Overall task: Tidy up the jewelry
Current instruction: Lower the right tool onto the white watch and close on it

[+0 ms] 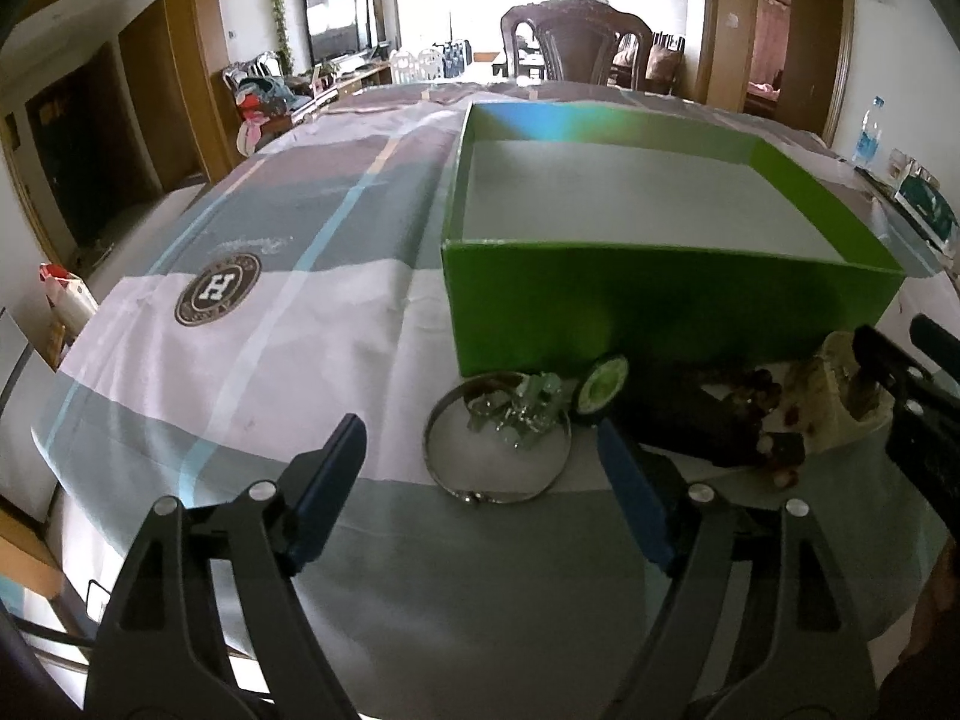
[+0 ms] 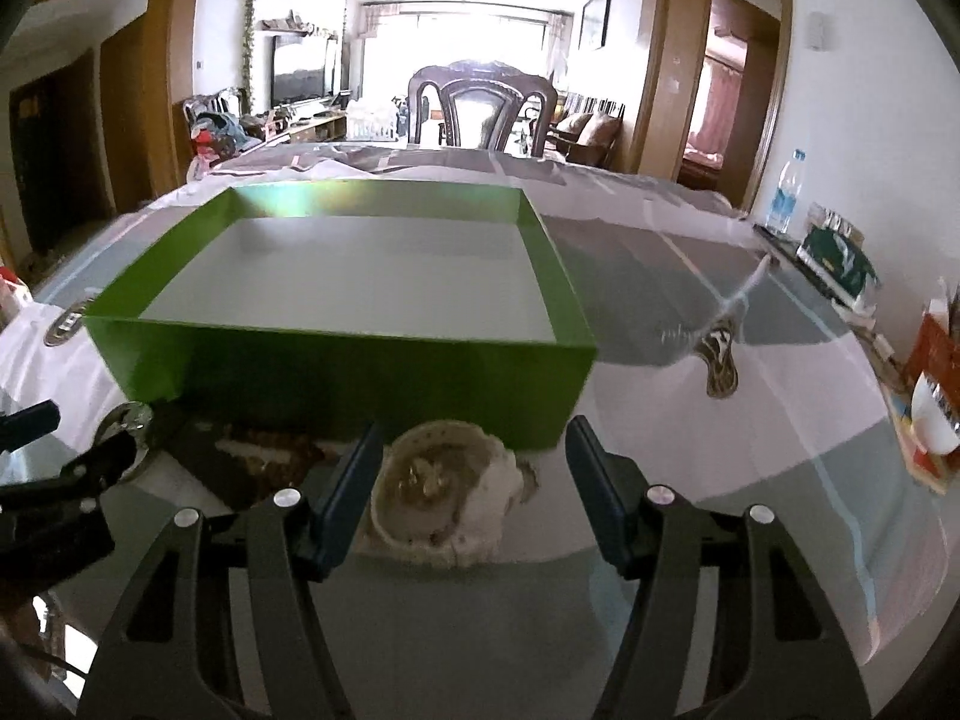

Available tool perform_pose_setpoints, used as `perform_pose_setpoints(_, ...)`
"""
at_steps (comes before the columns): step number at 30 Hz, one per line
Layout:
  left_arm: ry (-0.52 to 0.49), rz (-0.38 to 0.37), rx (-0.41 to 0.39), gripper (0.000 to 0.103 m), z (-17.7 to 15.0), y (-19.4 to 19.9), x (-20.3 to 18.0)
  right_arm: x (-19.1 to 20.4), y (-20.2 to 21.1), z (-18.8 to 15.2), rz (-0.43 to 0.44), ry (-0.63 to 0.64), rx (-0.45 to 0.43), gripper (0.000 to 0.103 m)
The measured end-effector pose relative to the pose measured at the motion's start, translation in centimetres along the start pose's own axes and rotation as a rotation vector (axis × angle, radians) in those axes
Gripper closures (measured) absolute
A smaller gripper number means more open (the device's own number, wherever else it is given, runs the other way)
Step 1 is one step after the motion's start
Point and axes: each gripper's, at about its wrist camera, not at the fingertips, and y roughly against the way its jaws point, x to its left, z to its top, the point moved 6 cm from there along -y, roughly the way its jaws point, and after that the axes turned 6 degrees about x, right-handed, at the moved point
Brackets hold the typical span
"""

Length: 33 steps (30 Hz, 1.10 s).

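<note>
An open green box (image 1: pixel 648 306) with a grey floor stands on the cloth-covered table; it also shows in the right wrist view (image 2: pixel 336 360). In front of it lie a silver bangle (image 1: pixel 498 456), a pale green crystal piece (image 1: pixel 519 411), a green-faced round piece (image 1: pixel 602 387), a dark beaded bracelet (image 1: pixel 738 420) and a cream beaded bracelet (image 2: pixel 444 492). My left gripper (image 1: pixel 483 471) is open, its jaws either side of the bangle. My right gripper (image 2: pixel 468 474) is open, its jaws around the cream bracelet, and shows in the left wrist view (image 1: pixel 888 372).
A dark wooden chair (image 2: pixel 480 108) stands at the table's far end. A water bottle (image 2: pixel 786 192), a green packet (image 2: pixel 840 258) and a red box (image 2: pixel 936 348) sit along the right edge. A round logo (image 1: pixel 217 288) marks the cloth at left.
</note>
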Motion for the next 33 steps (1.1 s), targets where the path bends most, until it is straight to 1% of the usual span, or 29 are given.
perform_pose_setpoints(3,0.003,0.004,-0.005,0.021,0.0,0.0,0.2,0.6,-1.4,-0.4,-0.007,0.02,0.047,0.039)
perform_pose_setpoints(5,0.006,0.007,-0.01,0.02,0.0,0.1,0.4,0.8,-1.3,-0.7,-0.013,0.032,0.041,0.039)
perform_pose_setpoints(7,0.009,0.008,-0.011,0.02,0.0,0.0,0.5,1.0,-1.2,-0.9,0.005,0.048,0.057,0.039)
perform_pose_setpoints(11,0.01,0.002,-0.012,0.019,0.0,0.1,0.5,1.8,-0.7,-1.9,-0.005,0.09,0.059,0.034)
perform_pose_setpoints(15,0.011,0.001,-0.015,0.018,0.0,0.1,0.6,1.8,0.4,-2.4,0.04,0.091,0.066,0.032)
perform_pose_setpoints(19,0.009,0.002,-0.019,0.017,-0.2,0.4,0.5,2.1,1.3,-3.1,0.126,0.097,0.082,0.032)
perform_pose_setpoints(20,0.01,0.003,-0.018,0.017,-0.2,0.3,0.5,2.0,1.4,-3.1,0.136,0.094,0.081,0.032)
perform_pose_setpoints(22,0.016,0.004,-0.019,0.017,-0.2,0.4,0.8,1.3,1.6,-3.0,0.107,0.075,0.072,0.032)
perform_pose_setpoints(27,0.023,0.008,-0.023,0.017,-0.1,0.7,1.0,-1.2,1.5,-2.7,-0.006,0.012,0.054,0.032)
perform_pose_setpoints(32,0.015,0.01,-0.022,0.017,0.0,0.8,0.9,-1.2,0.1,-3.1,-0.001,0.007,0.077,0.032)
perform_pose_setpoints(33,0.013,0.011,-0.021,0.017,0.0,0.8,0.9,-1.0,-0.4,-3.2,0.004,0.011,0.085,0.036)
